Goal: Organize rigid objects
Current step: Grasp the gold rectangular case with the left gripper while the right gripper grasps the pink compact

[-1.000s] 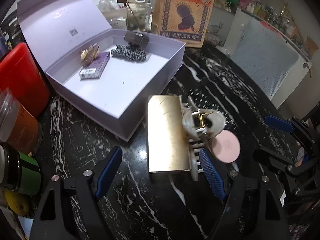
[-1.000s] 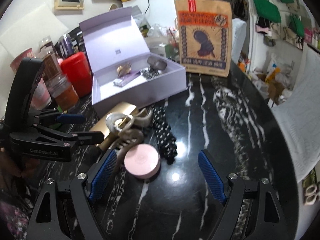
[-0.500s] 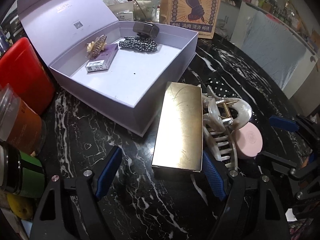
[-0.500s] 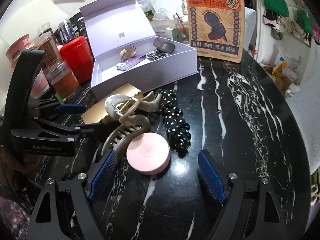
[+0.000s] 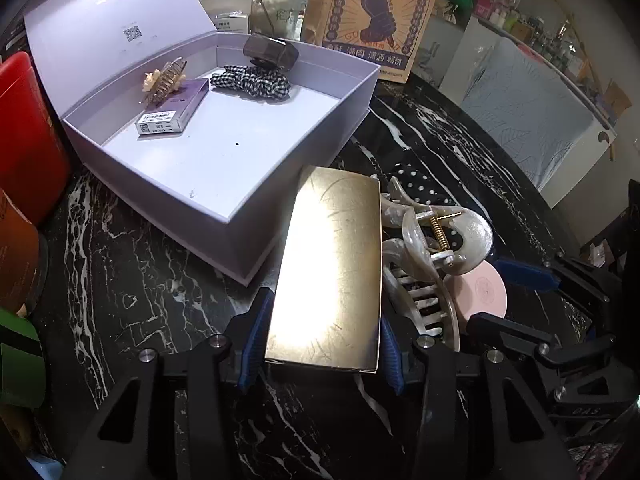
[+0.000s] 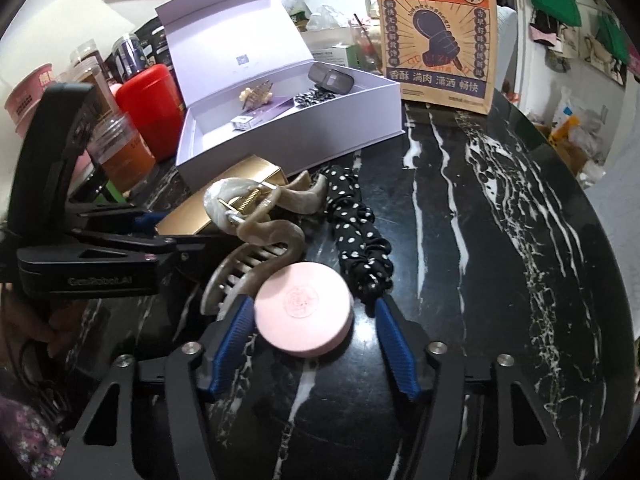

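A gold box [image 5: 332, 264] lies on the black marble table beside the open lilac box [image 5: 240, 168]. My left gripper [image 5: 320, 346] is closing, and its blue pads [image 5: 256, 340] touch the near end of the gold box on both sides. A pearly claw clip [image 6: 256, 220] leans between the gold box [image 6: 224, 196] and a pink round compact [image 6: 304, 308]. My right gripper [image 6: 316, 344] straddles the compact with its jaws closing; the left pad touches it, while the right pad [image 6: 396, 348] stands apart. A polka-dot scrunchie [image 6: 360, 240] lies behind.
The lilac box holds a checked scrunchie [image 5: 252, 80], a dark case [image 5: 272, 52], a small gold clip [image 5: 164, 76] and a purple packet [image 5: 176, 108]. A paper bag [image 5: 376, 12] stands behind it. A red canister [image 5: 24, 136] and jars [image 6: 120, 148] crowd the left.
Both grippers' jaws have narrowed. The left pads now sit against the gold box. The right gripper has sunk closer over the pink compact.
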A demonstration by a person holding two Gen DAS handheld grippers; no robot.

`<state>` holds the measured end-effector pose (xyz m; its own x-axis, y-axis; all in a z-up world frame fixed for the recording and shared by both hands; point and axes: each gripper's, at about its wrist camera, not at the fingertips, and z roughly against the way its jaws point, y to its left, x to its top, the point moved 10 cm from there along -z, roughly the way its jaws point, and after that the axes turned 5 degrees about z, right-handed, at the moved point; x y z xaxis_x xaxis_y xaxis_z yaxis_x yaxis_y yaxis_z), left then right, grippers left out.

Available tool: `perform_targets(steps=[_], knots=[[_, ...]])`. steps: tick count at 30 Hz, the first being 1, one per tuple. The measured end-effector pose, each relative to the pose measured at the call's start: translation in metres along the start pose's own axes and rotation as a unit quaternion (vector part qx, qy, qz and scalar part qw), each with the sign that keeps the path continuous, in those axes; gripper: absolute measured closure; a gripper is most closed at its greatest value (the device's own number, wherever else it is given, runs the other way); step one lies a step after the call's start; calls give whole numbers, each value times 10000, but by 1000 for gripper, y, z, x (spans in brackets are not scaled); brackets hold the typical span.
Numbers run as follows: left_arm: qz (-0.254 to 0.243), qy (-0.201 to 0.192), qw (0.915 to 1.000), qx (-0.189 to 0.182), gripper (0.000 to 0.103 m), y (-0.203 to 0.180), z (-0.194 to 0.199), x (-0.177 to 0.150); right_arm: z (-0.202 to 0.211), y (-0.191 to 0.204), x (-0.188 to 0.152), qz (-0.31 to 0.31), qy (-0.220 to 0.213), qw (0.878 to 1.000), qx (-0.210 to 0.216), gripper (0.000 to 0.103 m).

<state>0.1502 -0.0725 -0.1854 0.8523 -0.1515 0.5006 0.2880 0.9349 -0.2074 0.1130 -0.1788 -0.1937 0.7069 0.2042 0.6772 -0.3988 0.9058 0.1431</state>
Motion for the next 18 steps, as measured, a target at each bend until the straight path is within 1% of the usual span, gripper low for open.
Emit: perform_targets(steps=[1, 2, 7, 12, 18], knots=[[-20, 3, 10000, -2, 55, -1, 1, -1, 0, 1, 0, -14, -17, 10000, 32, 47], [-34, -5, 10000, 3, 55, -1, 2, -3, 1, 3, 0, -17, -36, 10000, 70, 53], [2, 47, 10000, 38, 55, 0, 10, -15, 5, 6, -5, 25, -45, 10000, 57, 53], [129, 112, 9998, 40, 55, 1, 20, -34, 13, 7, -14, -5, -38, 10000, 67, 53], [-17, 243, 9997, 32, 55, -8, 33, -60, 25, 16, -29, 64, 35, 9999, 131, 53]])
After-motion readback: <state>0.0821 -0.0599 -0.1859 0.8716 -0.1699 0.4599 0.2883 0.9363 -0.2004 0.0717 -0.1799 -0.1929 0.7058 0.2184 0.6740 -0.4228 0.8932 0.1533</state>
